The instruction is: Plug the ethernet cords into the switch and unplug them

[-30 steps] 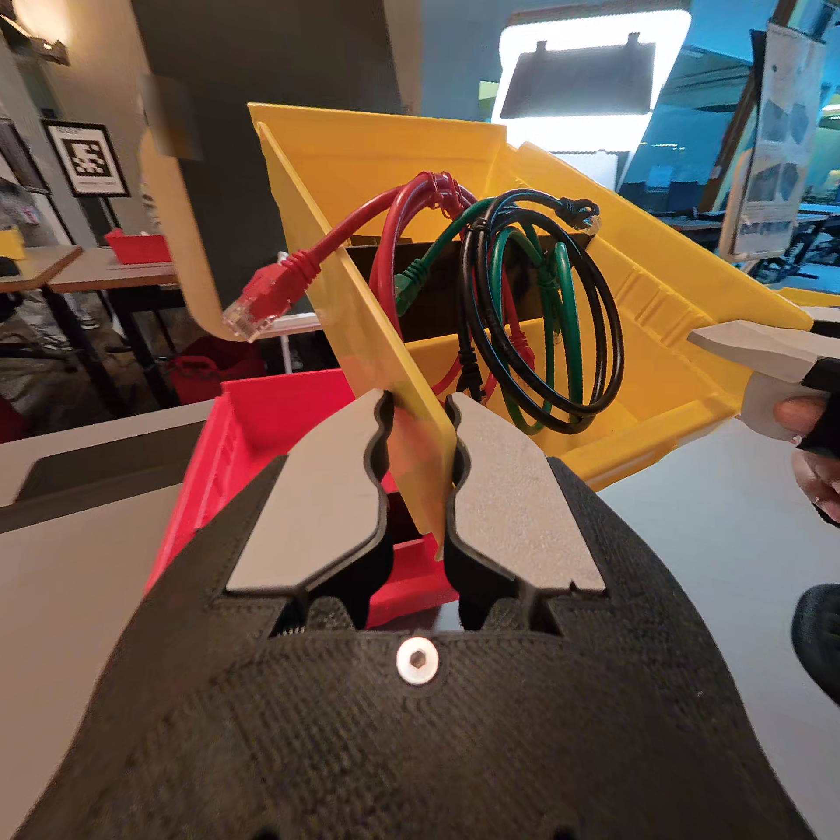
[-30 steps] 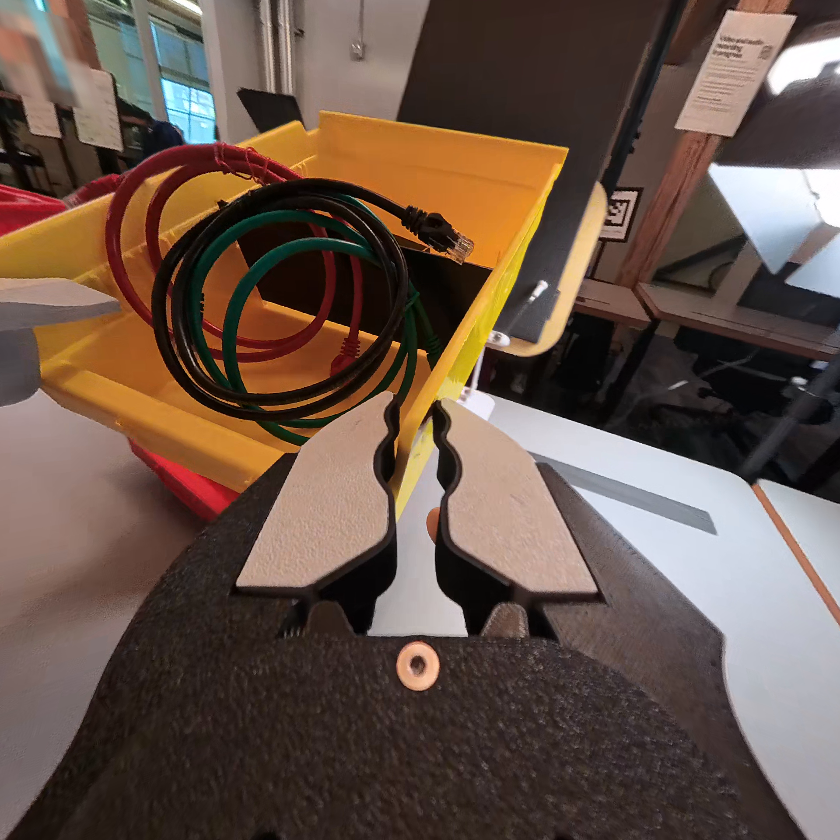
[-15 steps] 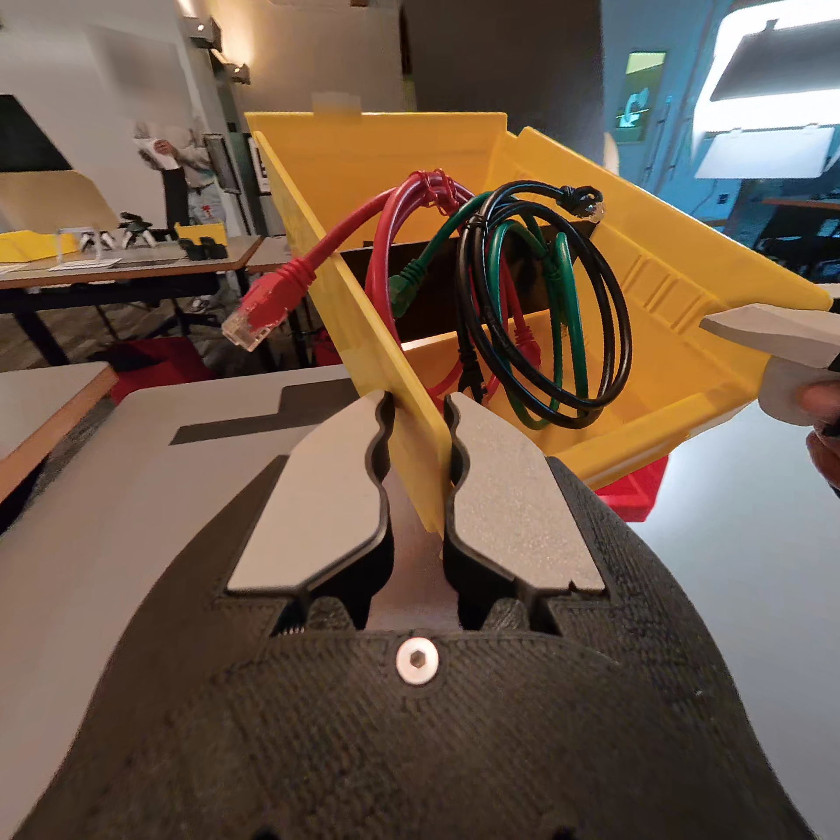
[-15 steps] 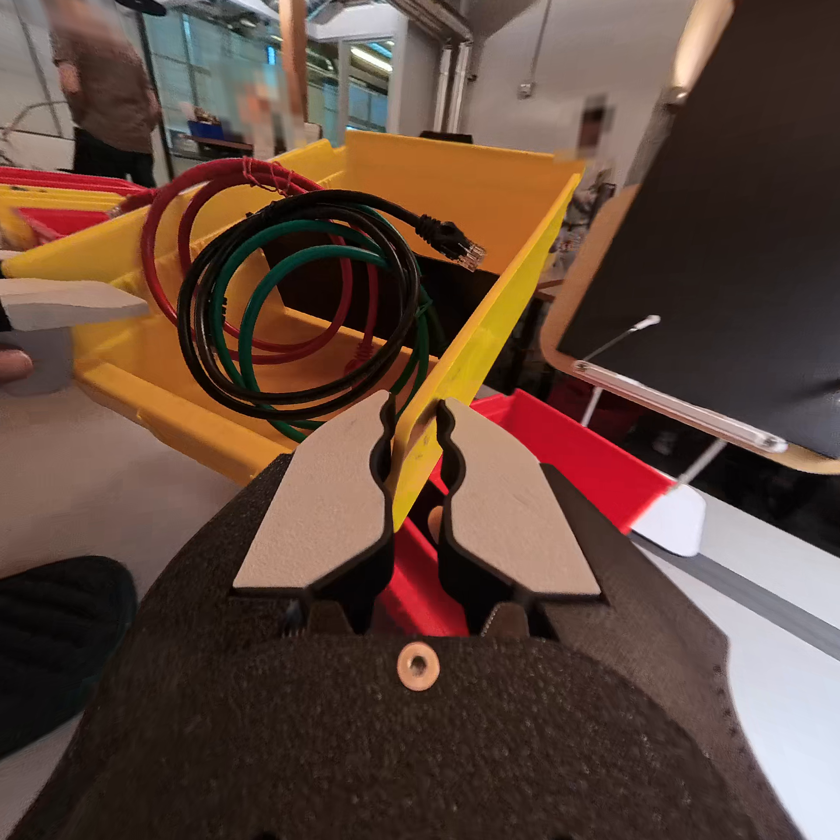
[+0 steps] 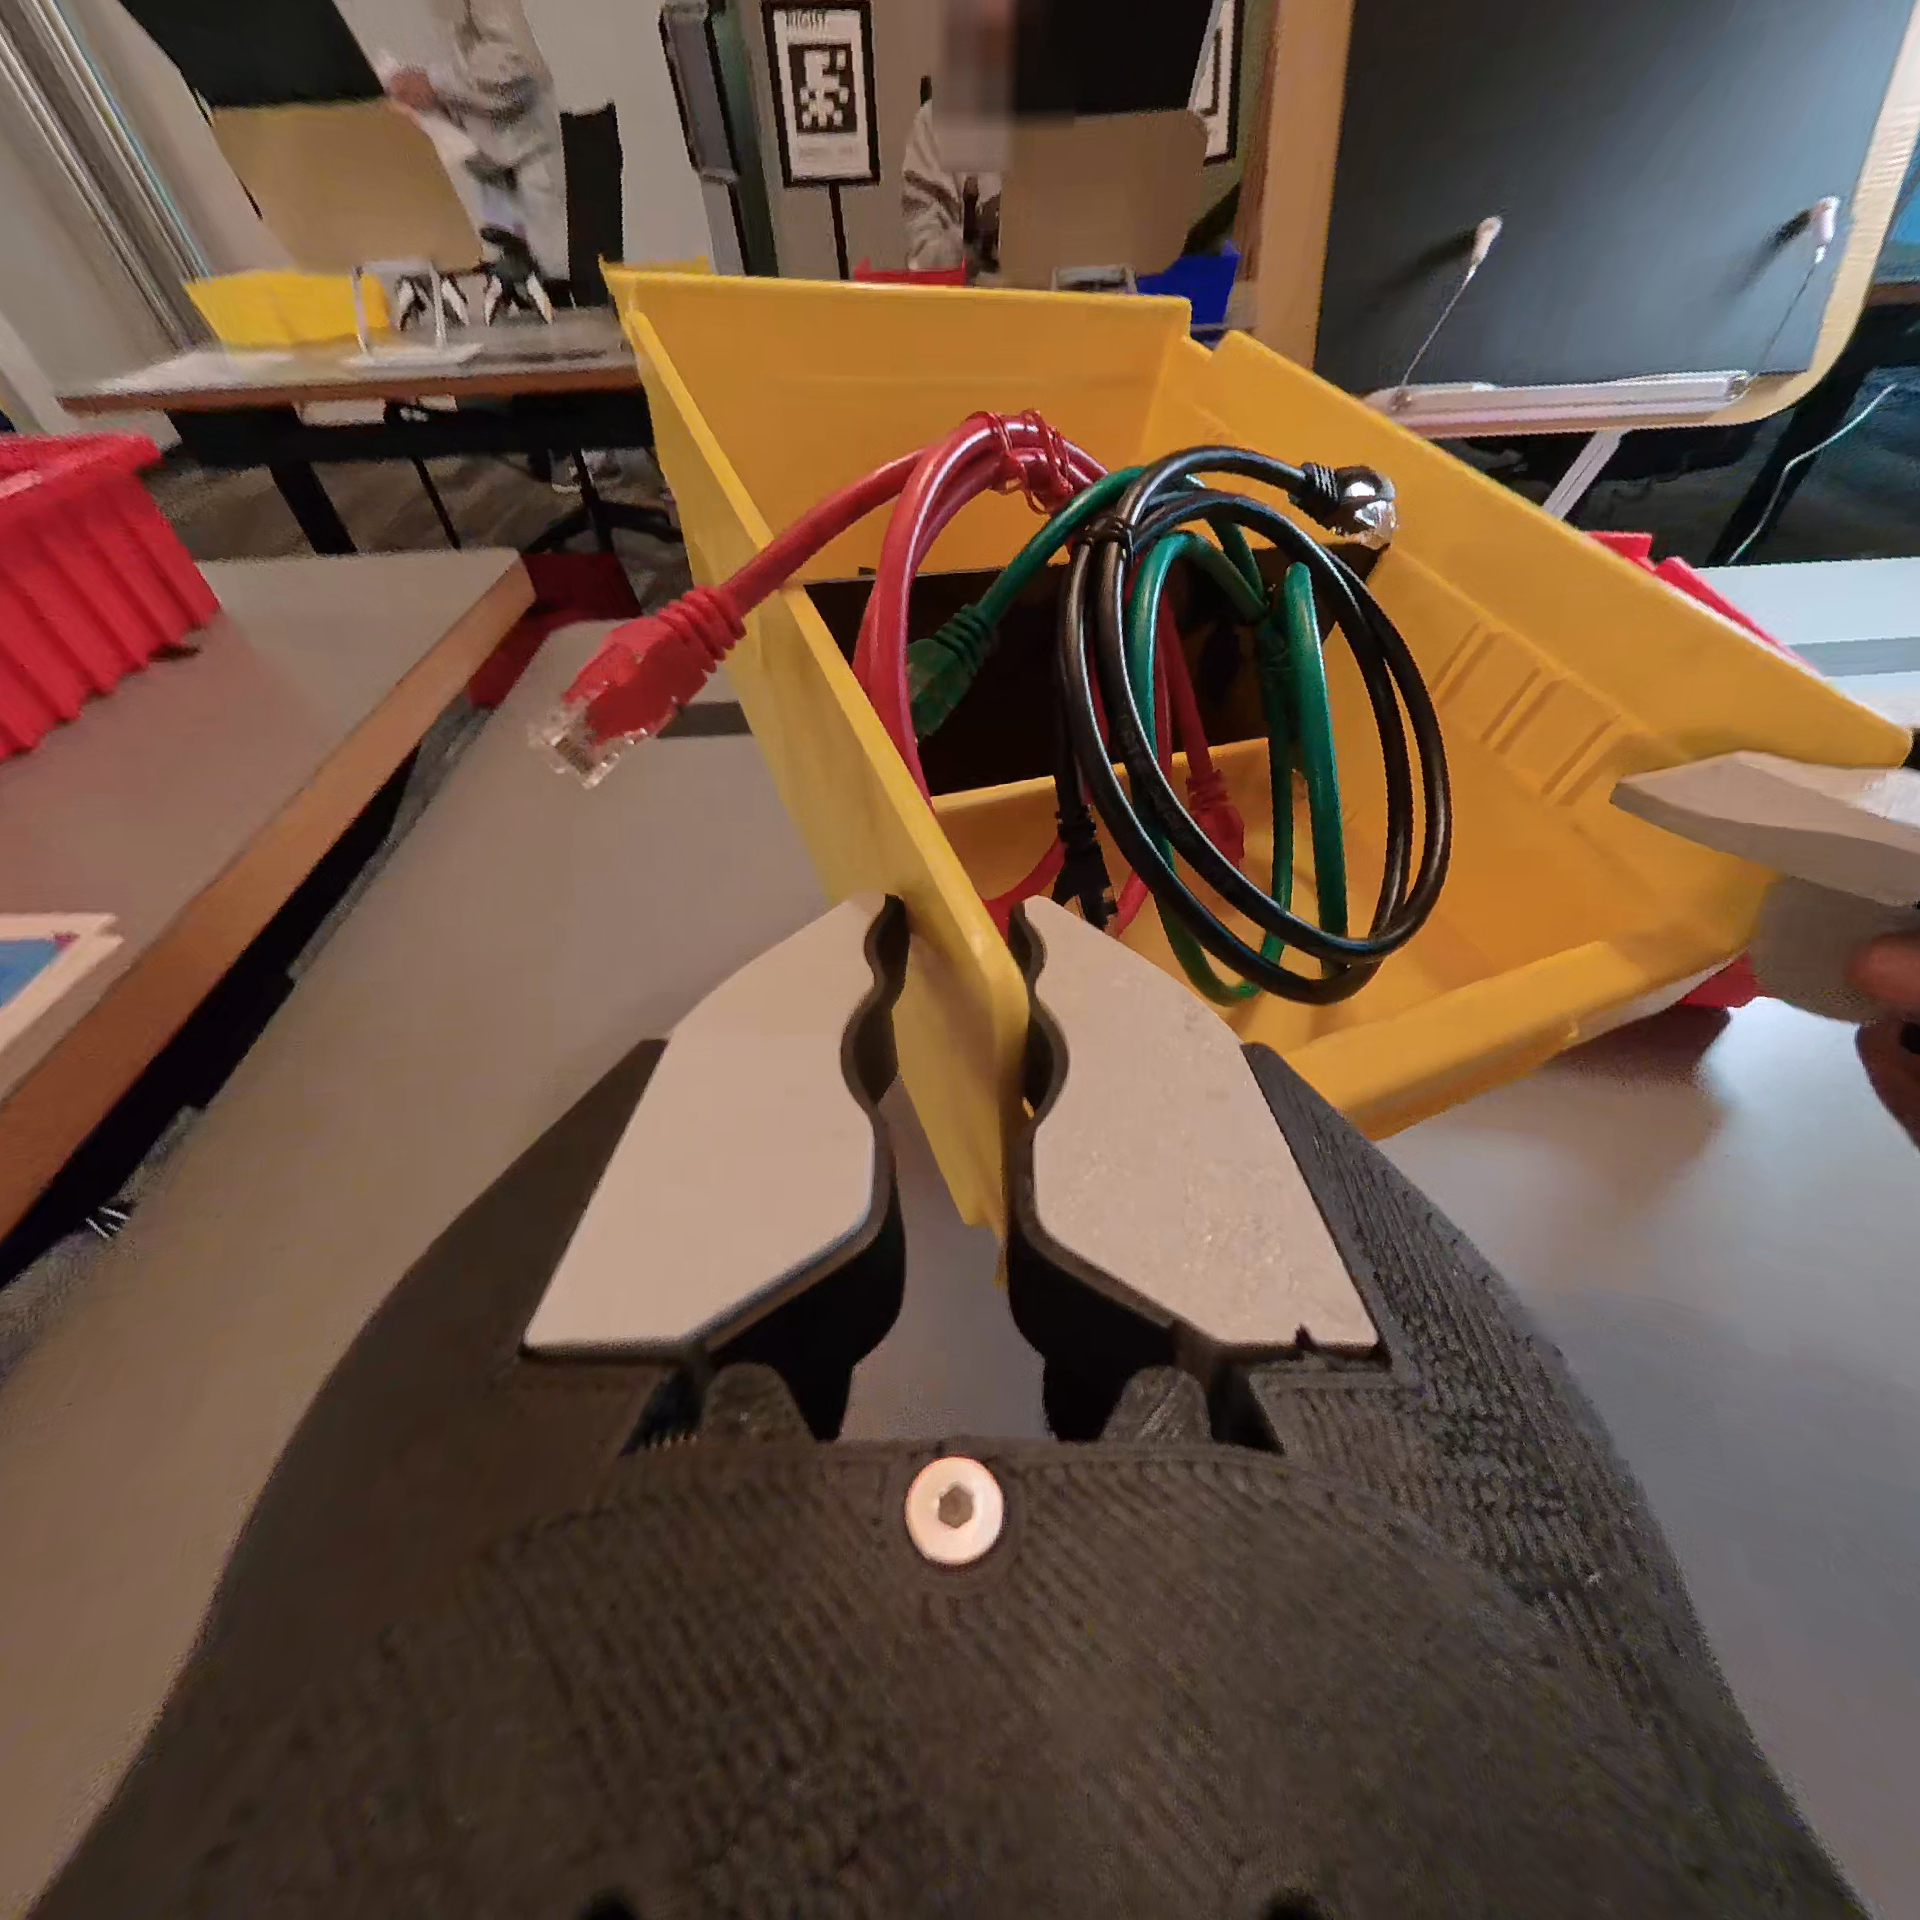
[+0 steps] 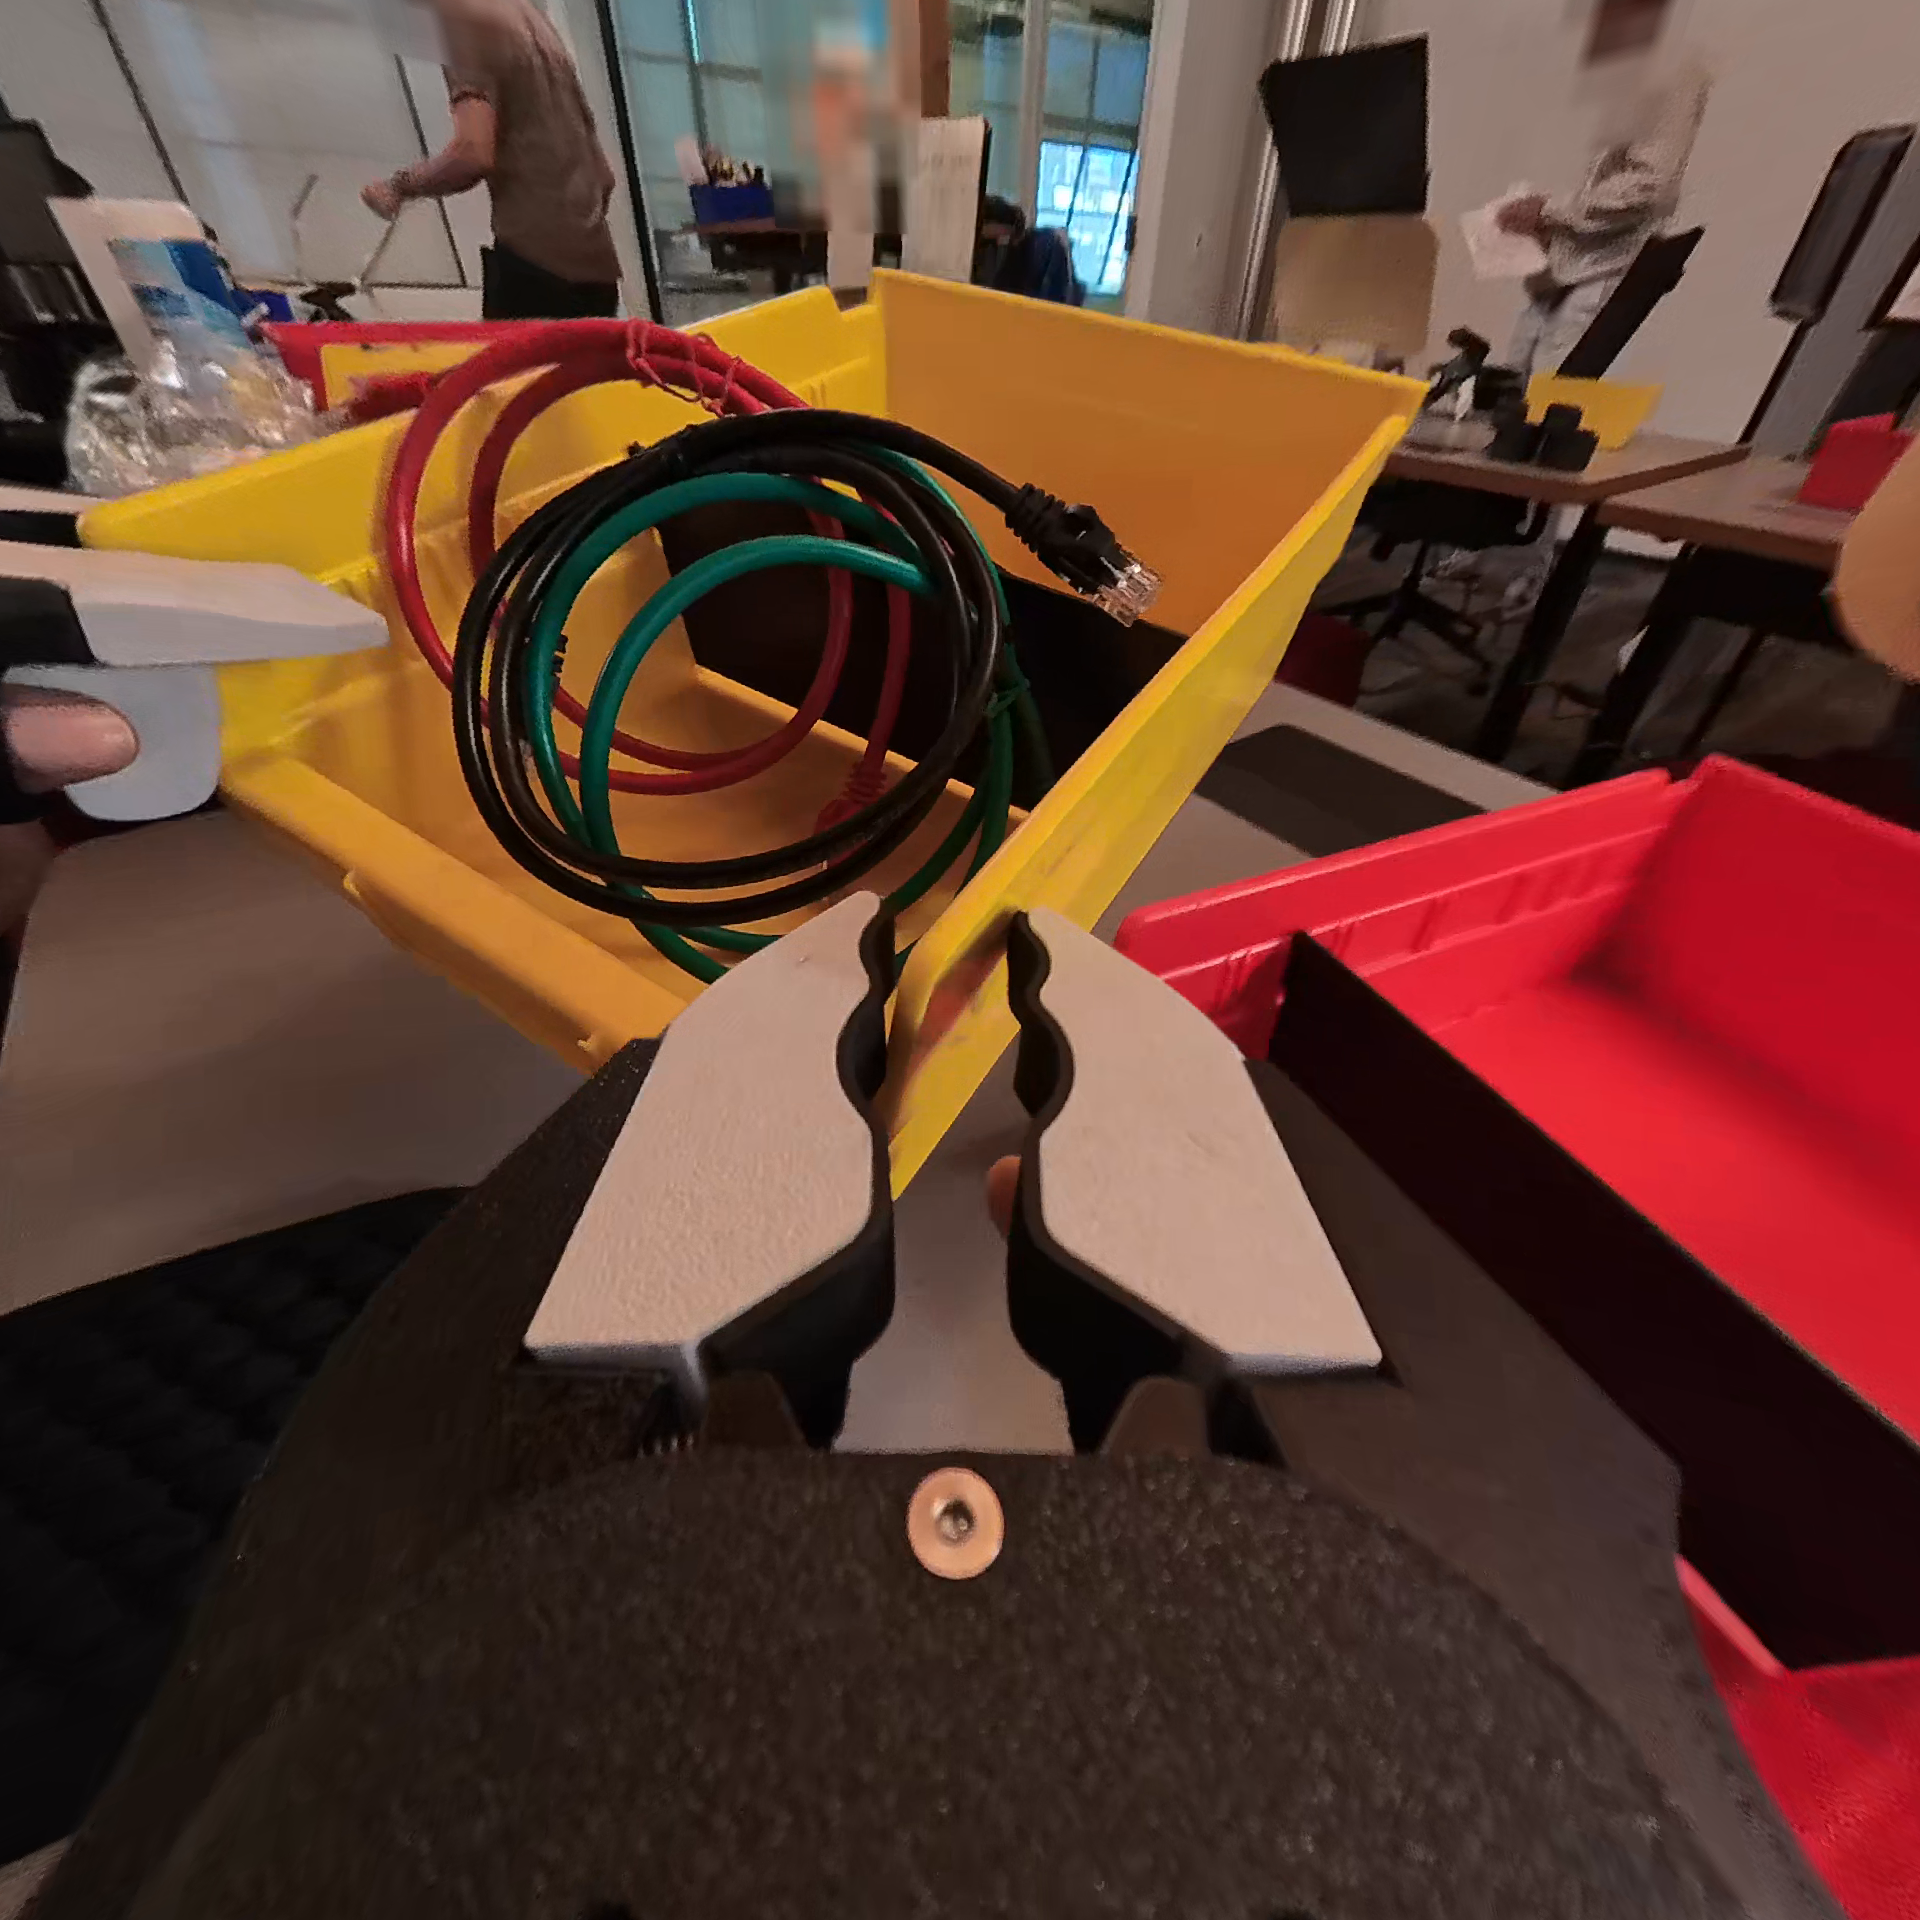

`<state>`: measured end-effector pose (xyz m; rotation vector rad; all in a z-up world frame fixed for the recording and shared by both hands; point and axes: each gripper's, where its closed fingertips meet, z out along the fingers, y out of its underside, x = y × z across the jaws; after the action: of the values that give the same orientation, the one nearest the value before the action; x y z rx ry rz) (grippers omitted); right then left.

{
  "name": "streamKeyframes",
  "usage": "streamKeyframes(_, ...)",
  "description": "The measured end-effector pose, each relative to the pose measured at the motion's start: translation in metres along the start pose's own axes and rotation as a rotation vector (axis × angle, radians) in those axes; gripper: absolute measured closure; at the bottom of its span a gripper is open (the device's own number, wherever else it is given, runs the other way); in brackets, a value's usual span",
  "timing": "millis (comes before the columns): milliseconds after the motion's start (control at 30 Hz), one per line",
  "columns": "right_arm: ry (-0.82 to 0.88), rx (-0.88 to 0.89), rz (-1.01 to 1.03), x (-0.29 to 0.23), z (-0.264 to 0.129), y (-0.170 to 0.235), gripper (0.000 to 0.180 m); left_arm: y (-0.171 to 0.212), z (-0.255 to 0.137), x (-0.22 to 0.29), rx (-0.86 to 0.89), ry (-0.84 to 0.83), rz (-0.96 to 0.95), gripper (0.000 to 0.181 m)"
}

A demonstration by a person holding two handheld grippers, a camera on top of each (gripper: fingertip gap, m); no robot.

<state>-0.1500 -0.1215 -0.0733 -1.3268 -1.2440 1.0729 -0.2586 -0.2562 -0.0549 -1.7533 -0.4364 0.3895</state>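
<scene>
A yellow plastic bin (image 5: 935,395) with smooth, thin walls and a low front lip is the centre of everything here. The left gripper (image 5: 951,997) has its jaws pinched narrowly on the front edge of the bin's left side wall; the right gripper (image 6: 945,997) has its jaws pinched the same way on the front edge of the opposite side wall. Both grippers have grey, matte, wavy-edged fingers (image 5: 748,1132) set in rough black printed bodies.

Inside the bin lie three coiled ethernet cords with glossy round jackets: a red cord (image 5: 894,665), a green cord (image 5: 1309,727) and a black cord (image 5: 1423,790). The red cord's clear plug (image 5: 582,738) hangs out over the bin's left wall; the black cord's plug (image 6: 1117,587) sticks up above the coils. A dark flat block (image 6: 758,623) stands at the back of the bin behind them; what it is cannot be told.

Beside the bin's right wall an empty red plastic bin (image 6: 1714,935) sits on the grey desk (image 5: 540,935).
</scene>
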Motion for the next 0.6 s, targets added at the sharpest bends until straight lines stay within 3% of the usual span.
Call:
streamKeyframes(300, 0.02, -0.112, 0.037, 0.021, 0.009, 0.047, 0.159, 0.054, 0.036, 0.007, -0.112, 0.042, -0.059, 0.163)
streamKeyframes(600, 0.111, -0.194, 0.035, 0.053, -0.013, 0.084, 0.159, 0.086, 0.072, 0.042, -0.197, 0.149, -0.016, 0.162)
